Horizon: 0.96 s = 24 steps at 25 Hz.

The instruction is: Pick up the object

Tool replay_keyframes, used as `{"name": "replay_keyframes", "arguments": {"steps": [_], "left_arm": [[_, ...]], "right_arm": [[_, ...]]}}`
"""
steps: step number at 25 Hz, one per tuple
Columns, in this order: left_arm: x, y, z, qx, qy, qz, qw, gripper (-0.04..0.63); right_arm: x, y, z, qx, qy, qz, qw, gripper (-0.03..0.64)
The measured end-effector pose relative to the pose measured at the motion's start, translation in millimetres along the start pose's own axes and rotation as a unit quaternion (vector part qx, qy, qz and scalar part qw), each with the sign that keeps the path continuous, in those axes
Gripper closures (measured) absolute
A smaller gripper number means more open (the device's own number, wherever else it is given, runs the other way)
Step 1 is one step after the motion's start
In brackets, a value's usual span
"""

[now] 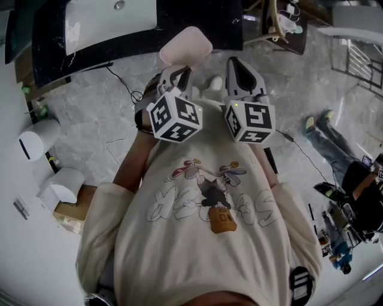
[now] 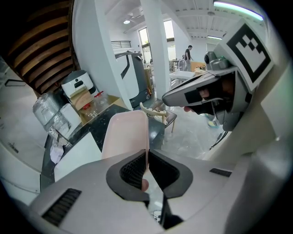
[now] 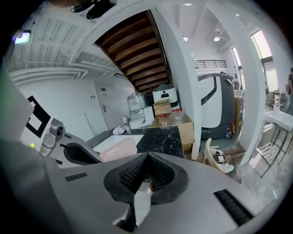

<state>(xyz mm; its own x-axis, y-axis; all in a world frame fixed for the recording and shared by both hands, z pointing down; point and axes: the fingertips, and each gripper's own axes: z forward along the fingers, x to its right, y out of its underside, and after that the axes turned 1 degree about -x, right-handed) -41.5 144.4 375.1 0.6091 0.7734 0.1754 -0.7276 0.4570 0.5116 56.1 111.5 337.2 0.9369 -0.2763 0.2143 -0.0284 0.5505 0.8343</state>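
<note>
A pale pink flat plastic piece with rounded corners (image 1: 185, 46) is held edge-on, up off the floor in front of the person's chest. My left gripper (image 1: 179, 70) is shut on its lower edge. In the left gripper view the pink piece (image 2: 126, 135) rises out of the jaws, and the left gripper (image 2: 147, 157) has both pads pressed on it. My right gripper (image 1: 237, 64) hangs just to the right at the same height, shut and with nothing between its jaws. The right gripper view shows the right gripper (image 3: 146, 171) with jaws together, and the pink piece (image 3: 118, 148) to its left.
A black marble table (image 1: 197, 18) with a white board (image 1: 102, 18) lies ahead. A chair (image 1: 287, 18) stands beyond it at the right. Another person (image 1: 353, 173) sits on the floor at the right, with cables nearby. White appliances (image 1: 39, 138) and a cardboard box (image 1: 72, 212) line the left wall.
</note>
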Motion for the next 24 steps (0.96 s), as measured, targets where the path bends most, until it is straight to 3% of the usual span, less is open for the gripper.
{"name": "replay_keyframes", "arguments": {"steps": [24], "left_arm": [[15,-11,-7,-0.002,-0.015,-0.008,0.9998,0.565]], "right_arm": [[-2,2,-11,-0.003,-0.036,-0.020,0.999,0.600]]}}
